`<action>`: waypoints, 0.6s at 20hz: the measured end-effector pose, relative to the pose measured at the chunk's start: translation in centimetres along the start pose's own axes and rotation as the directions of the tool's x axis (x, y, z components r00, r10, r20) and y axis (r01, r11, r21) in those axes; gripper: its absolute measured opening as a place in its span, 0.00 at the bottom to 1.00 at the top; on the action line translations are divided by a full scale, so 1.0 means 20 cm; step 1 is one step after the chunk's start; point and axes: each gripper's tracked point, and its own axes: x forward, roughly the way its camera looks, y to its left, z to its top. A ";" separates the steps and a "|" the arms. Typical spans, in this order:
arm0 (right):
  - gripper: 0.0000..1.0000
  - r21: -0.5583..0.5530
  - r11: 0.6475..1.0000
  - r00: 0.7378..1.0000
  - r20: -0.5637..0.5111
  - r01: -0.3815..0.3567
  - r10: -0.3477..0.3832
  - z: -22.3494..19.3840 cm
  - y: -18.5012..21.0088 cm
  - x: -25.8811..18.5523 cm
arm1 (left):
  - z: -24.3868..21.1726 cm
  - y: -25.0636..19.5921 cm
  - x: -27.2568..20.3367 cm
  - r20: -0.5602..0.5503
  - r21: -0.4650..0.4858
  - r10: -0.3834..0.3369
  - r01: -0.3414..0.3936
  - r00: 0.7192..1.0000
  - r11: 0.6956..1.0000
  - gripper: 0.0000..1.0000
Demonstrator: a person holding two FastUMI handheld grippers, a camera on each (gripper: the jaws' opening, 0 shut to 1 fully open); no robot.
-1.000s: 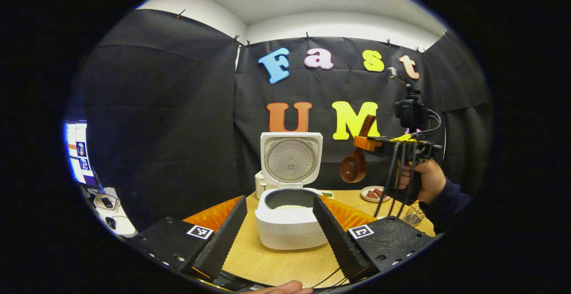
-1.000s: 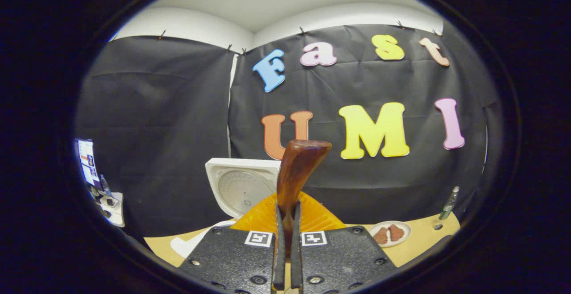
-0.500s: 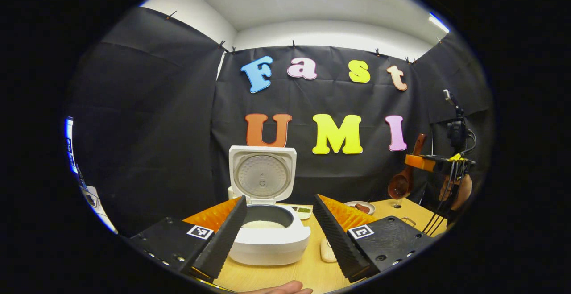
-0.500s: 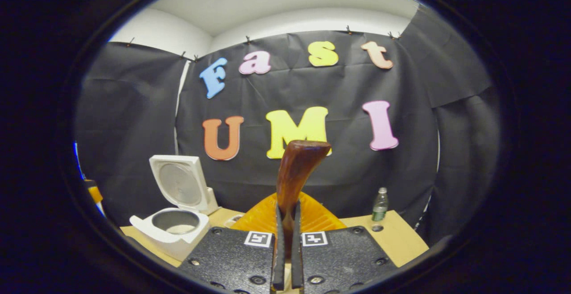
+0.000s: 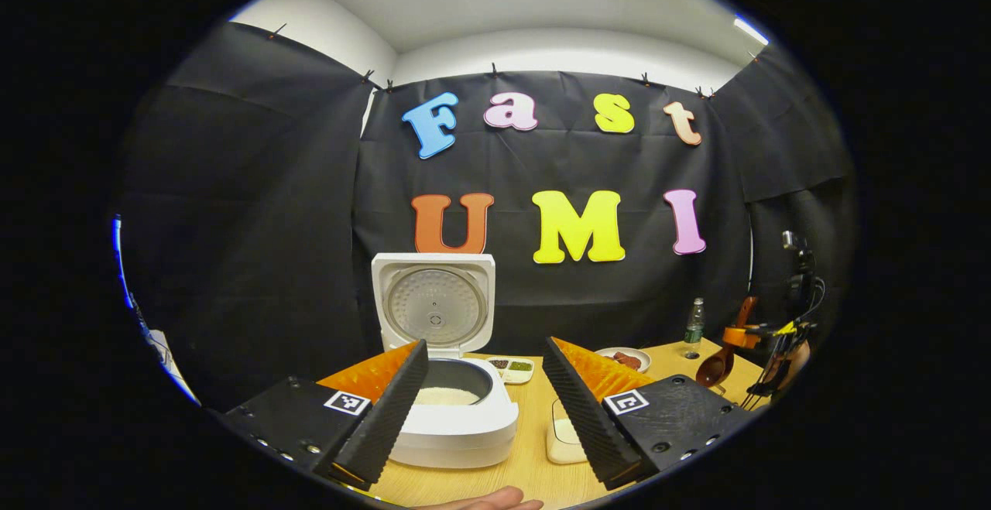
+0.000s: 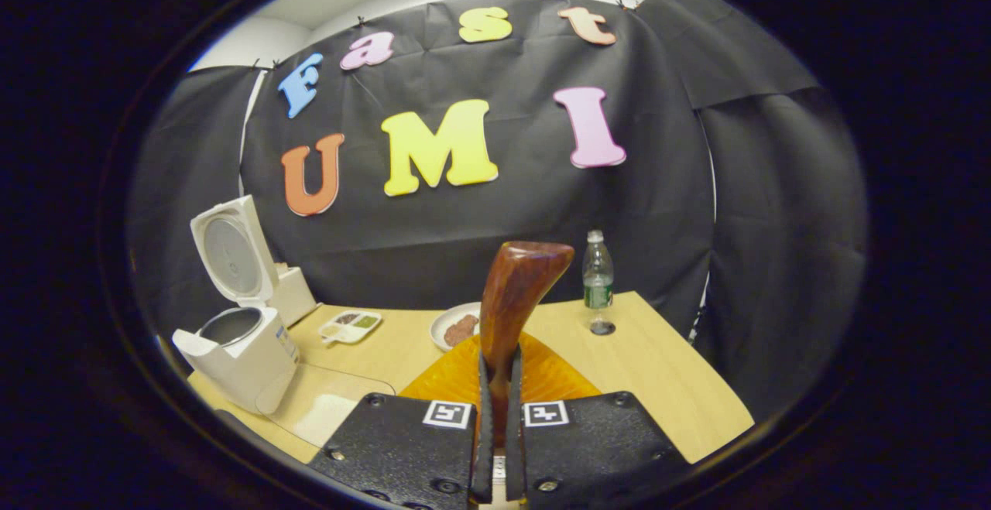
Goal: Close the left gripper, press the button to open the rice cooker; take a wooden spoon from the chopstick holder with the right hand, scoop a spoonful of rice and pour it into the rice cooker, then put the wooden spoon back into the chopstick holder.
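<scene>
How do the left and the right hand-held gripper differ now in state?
The left hand-held gripper is open and holds nothing; the right hand-held gripper is shut on the wooden spoon. The left one faces the open rice cooker; the right one has the cooker off to its side.

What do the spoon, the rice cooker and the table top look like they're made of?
Spoon: looks like dark reddish wood with a smooth, glossy finish, showing grain streaks and a highlight. Rice cooker: white shell, probably moulded plastic, matte with rounded edges; the inner plate of its lid looks like dull grey metal. Table: pale wood-grain surface, possibly laminate.
</scene>
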 end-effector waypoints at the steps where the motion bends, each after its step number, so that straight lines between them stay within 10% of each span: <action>1: 0.11 0.016 1.000 0.999 -0.032 -0.008 0.008 -0.07 -0.02 0.02 | 0.01 -0.01 0.01 0.000 -0.008 -0.002 0.002 1.000 1.000 0.94; 7: 0.18 0.103 0.994 0.993 -0.103 -0.040 0.051 -0.22 -0.03 0.06 | 0.04 -0.05 0.11 -0.022 0.001 -0.035 0.035 0.999 0.999 0.94; 12: 0.80 0.017 0.998 0.998 0.004 0.063 -0.063 -0.05 -0.14 -0.11 | 0.09 0.03 0.24 -0.049 -0.046 -0.044 0.042 0.998 0.998 0.94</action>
